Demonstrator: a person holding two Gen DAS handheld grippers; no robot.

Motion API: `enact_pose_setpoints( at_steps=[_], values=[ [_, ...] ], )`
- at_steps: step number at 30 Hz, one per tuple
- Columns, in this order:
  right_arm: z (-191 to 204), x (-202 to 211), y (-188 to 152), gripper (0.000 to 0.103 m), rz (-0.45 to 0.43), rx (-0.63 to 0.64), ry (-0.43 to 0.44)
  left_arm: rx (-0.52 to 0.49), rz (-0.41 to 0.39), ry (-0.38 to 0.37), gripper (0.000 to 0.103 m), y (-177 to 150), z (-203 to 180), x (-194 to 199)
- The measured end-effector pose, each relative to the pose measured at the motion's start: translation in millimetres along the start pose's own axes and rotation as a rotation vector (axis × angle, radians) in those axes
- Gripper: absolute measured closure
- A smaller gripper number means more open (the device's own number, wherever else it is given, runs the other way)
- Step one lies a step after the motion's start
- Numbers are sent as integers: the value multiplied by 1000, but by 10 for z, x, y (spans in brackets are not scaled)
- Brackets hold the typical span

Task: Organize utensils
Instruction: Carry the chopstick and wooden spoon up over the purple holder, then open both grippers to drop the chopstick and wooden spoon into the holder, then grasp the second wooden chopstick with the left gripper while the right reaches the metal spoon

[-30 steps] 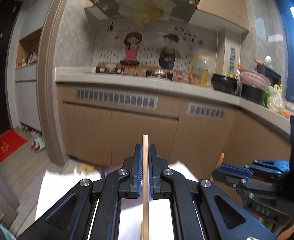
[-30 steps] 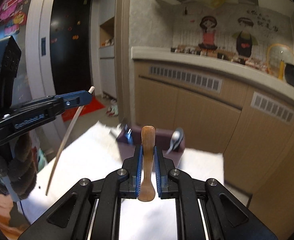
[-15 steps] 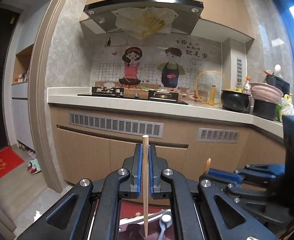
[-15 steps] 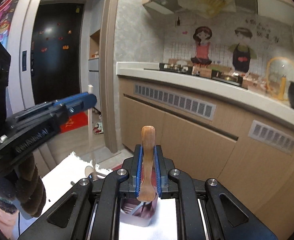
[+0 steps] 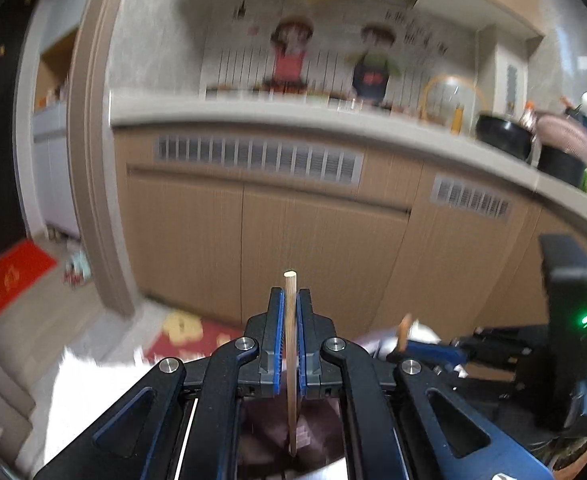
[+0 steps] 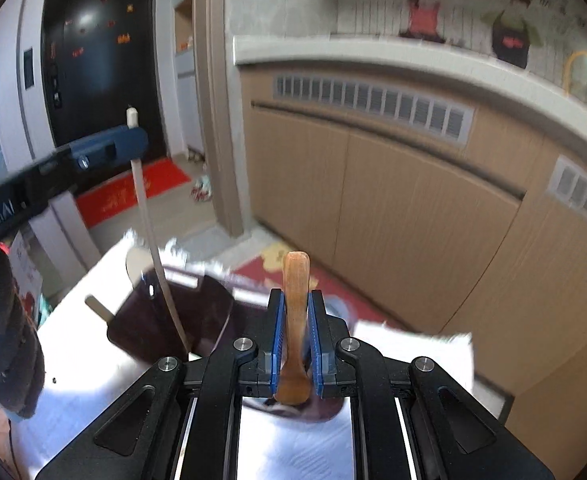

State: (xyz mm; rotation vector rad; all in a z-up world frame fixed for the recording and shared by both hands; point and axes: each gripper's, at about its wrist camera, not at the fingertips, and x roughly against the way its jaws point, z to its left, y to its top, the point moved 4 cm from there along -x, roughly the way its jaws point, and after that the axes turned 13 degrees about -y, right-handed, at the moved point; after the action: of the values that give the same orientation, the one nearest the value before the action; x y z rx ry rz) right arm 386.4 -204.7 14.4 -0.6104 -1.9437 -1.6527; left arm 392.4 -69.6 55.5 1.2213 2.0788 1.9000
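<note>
Left gripper (image 5: 289,336): clamps thin pale wooden chopstick (image 5: 290,360).
Right gripper (image 6: 296,336): clamps brown wooden spoon handle (image 6: 295,320).
Right view only: dark purple holder (image 6: 197,316) on white cloth (image 6: 85,364).

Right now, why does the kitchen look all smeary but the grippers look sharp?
Left wrist view: counter and wall picture streak with motion blur; the chopstick stays crisp. Right wrist view: cabinets blur, the white cloth glares, and the wooden spoon is sharp.

Left gripper (image 5: 289,320) clamped on a thin wooden chopstick (image 5: 291,364), right gripper (image 6: 296,320) clamped on a brown wooden spoon handle (image 6: 295,320), both pitched downward.
</note>
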Motion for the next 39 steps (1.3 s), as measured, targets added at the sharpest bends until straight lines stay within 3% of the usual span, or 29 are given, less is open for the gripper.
enact_pose_setpoints(
  at_steps=[1,4,7,10,18,26,28,32,36,39],
  values=[
    [9,-43,-44,88,20,-3,3,13,34,4,97,-61,40,-61],
    [1,-56,-151,77,31,-25,4,77,101,2,75,-234,165,-136],
    [-36,86,-239,65,5,-27,-36,110,95,3,71,-311,220,6],
    [-47,283,-350,54,-23,-16,-78,94,78,17,56,-396,196,239],
    [148,638,-807,53,20,5,-67,61,140,81,43,-917,162,764],
    [752,611,-1409,54,172,34,66,113,271,106,37,-1716,185,1131],
    [872,598,-1515,63,205,35,92,121,287,111,35,-1850,189,1191],
    [1088,562,-1640,68,255,42,118,108,309,114,34,-2031,166,1266],
    [1148,451,-1646,68,274,42,54,99,327,100,34,-2107,115,1264],
    [1151,446,-1735,68,297,53,53,86,333,82,34,-2121,79,1252]
  ],
)
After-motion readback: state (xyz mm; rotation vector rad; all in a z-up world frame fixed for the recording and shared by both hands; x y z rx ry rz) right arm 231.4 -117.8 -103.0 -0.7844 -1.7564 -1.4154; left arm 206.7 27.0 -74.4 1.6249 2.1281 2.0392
